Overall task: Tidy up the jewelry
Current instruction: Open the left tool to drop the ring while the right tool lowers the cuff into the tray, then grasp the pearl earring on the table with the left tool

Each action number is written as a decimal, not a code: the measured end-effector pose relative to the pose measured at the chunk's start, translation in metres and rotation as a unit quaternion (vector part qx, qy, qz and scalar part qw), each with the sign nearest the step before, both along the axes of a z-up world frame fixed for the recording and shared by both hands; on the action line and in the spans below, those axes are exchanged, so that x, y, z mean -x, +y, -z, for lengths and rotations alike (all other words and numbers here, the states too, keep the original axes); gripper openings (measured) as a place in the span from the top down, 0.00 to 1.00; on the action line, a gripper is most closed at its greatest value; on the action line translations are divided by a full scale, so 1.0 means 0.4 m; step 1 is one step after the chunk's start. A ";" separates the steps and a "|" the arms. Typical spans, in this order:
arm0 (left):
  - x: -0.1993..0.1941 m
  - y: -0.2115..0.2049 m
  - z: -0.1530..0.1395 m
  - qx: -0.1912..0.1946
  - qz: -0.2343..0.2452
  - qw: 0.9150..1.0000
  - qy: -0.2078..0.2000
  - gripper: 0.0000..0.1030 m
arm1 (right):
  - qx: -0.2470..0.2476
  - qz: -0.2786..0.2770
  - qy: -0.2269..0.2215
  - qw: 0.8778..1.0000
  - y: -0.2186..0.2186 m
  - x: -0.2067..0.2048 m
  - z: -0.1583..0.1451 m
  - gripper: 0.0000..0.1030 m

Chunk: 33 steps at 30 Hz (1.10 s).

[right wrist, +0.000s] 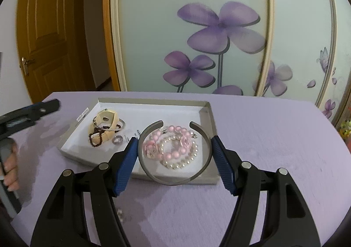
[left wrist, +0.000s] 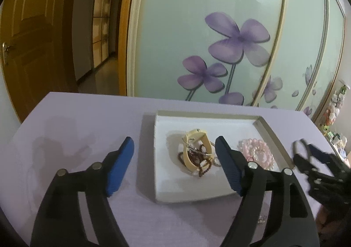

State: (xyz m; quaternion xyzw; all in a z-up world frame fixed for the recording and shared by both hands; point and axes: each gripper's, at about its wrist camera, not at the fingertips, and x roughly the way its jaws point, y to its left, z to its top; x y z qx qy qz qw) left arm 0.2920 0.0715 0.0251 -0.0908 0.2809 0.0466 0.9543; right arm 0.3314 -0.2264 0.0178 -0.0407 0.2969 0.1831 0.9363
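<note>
We see the right tool [right wrist: 174, 150] grasping an open metal bangle [right wrist: 153, 173] above the white tray [right wrist: 151, 102] on the table [right wrist: 274, 137]; our left tool [left wrist: 174, 150] is released, holding nothing.

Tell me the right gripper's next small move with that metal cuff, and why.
Probably carry it a little forward and lower it into the tray. The right gripper holds the open metal cuff by its sides over the tray's near edge, above the pink and pearl bracelets. The left gripper stands open and empty.
</note>
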 end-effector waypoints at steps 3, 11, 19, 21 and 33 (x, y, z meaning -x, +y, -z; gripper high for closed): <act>0.010 0.020 -0.017 0.002 -0.010 1.000 -0.013 0.24 | -0.004 -0.004 0.018 1.000 0.024 -0.041 0.029 0.33; 0.005 0.064 -0.028 0.007 -0.035 0.999 -0.025 0.22 | -0.001 -0.006 0.047 0.999 0.068 -0.114 0.074 0.33; -0.023 0.068 -0.004 0.012 -0.035 0.999 -0.012 0.22 | -0.004 -0.005 0.047 0.999 0.084 -0.150 0.076 0.31; -0.026 0.064 -0.001 0.011 -0.032 0.999 -0.009 0.22 | -0.009 -0.011 0.042 0.999 0.084 -0.140 0.068 0.24; 0.020 0.021 -0.007 -0.005 -0.016 1.000 -0.004 0.22 | -0.013 -0.016 0.031 0.999 0.044 -0.050 0.033 0.24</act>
